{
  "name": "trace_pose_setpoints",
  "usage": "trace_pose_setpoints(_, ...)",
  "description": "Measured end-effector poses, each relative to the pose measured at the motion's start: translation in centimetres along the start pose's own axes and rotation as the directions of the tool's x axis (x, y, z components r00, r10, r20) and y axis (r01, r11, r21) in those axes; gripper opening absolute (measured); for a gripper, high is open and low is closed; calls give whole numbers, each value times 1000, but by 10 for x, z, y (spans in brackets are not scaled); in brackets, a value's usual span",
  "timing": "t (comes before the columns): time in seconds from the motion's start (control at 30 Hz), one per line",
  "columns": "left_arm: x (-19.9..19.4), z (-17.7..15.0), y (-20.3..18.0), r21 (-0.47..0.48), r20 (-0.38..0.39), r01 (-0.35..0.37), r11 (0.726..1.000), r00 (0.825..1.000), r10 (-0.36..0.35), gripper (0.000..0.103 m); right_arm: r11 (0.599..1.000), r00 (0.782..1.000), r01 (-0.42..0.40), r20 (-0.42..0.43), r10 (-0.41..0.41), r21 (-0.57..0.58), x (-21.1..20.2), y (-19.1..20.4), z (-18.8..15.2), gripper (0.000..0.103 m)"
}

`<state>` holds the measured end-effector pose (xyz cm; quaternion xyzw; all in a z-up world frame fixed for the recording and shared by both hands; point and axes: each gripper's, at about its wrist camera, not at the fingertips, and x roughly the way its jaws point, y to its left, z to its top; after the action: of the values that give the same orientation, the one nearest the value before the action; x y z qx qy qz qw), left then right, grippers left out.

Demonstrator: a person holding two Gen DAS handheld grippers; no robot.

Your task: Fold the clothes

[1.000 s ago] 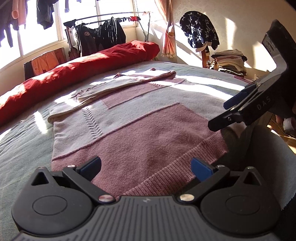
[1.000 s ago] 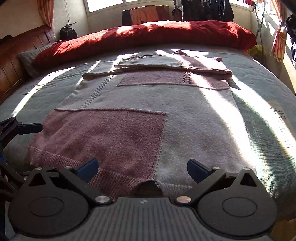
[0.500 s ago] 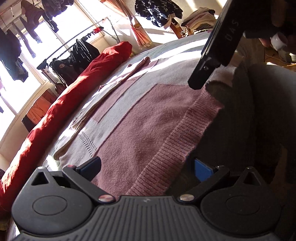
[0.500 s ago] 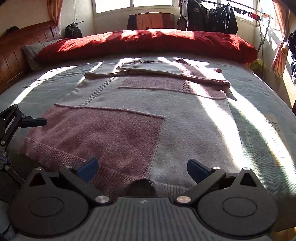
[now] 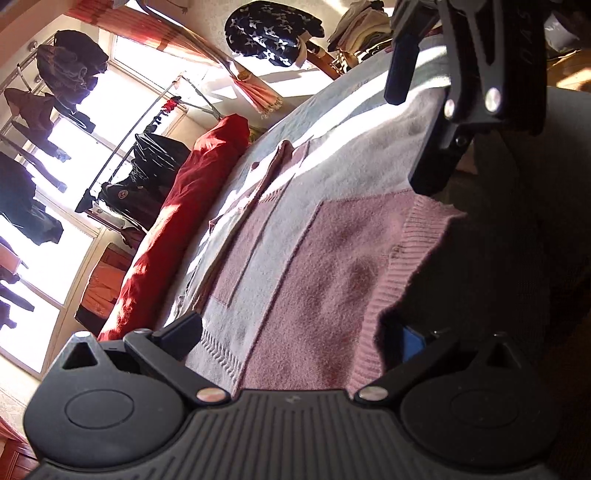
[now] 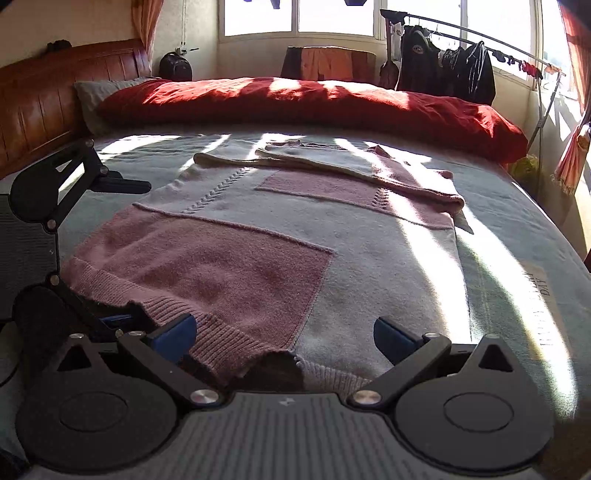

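A pink and grey knitted sweater [image 6: 295,236] lies flat on the bed, its sleeves folded across the chest at the far end. My right gripper [image 6: 284,336] is open at the middle of the near ribbed hem, with the hem between its fingers. At the hem's left corner my left gripper [image 6: 138,251] is also open and rolled onto its side. In the left wrist view the sweater [image 5: 314,258] fills the gap of the left gripper [image 5: 295,338], one blue pad [image 5: 412,341] tucked under the hem's edge. The right gripper [image 5: 413,125] shows at the upper right.
A long red duvet roll [image 6: 314,107] lies across the bed's far side, a wooden headboard [image 6: 40,107] to the left. A rack of dark clothes [image 6: 443,70] stands by the window. A chair with a dark patterned garment [image 5: 273,33] and a clothes pile sits beyond the bed.
My left gripper has rolled sideways and closed in on the hem's left corner, one finger slipping under the edge. The right gripper has hardly moved.
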<state>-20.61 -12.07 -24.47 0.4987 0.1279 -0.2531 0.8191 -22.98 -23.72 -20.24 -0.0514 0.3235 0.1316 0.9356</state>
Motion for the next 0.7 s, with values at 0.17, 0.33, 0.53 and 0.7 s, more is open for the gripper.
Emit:
trace_pose_setpoints(0.17, 5, 5, 10, -15, -7, -10, 1000, 1000, 10, 102, 979, 998, -64, 17, 68, -194, 13, 31, 0, 103)
trace_pose_setpoints(0.33, 7, 5, 12, -29, -14, 0, 1000, 1000, 0, 102, 901, 995, 101, 32, -97, -422, 49, 65, -6, 103)
trace_pose_setpoints(0.53, 10, -4, 2, -55, -22, 31, 998, 999, -32, 102, 797, 968, 251, 134, -213, -549, 65, 76, -13, 103)
trace_pose_setpoints(0.7, 16, -11, -7, -84, -27, 40, 996, 999, -42, 102, 761, 937, 346, 234, -258, -549, 55, 76, -12, 103)
